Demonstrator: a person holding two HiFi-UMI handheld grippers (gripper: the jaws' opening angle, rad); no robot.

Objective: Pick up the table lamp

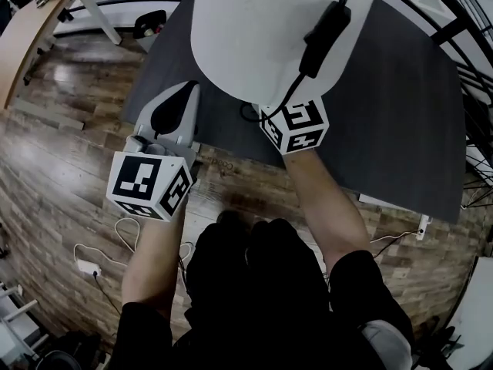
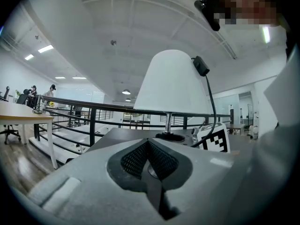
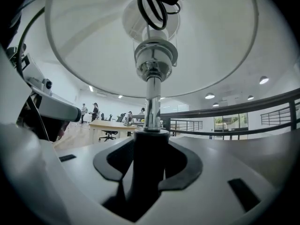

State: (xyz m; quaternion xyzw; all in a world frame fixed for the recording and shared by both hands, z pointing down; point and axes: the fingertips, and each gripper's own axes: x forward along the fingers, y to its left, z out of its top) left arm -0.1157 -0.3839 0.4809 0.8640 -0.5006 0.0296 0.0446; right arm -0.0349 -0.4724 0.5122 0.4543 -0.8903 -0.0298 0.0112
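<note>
The table lamp (image 1: 262,29) has a white shade, a chrome stem (image 3: 151,102) and a black lower post, and it stands on the dark grey table (image 1: 400,122). Its black cord with a switch (image 1: 323,37) hangs over the shade. My right gripper (image 3: 147,170) reaches in under the shade, so the head view shows only its marker cube (image 1: 296,126). The black post stands between its jaws; the right pad touches it and a thin gap shows at the left pad. My left gripper (image 1: 187,92) is shut and empty at the table's near edge, left of the lamp base (image 2: 169,137).
A wooden floor (image 1: 62,176) lies below the table's near edge, with white cables and a plug (image 1: 85,267) on it. A black railing (image 2: 70,107) runs behind the table. A light wooden desk (image 1: 31,29) stands at the far left.
</note>
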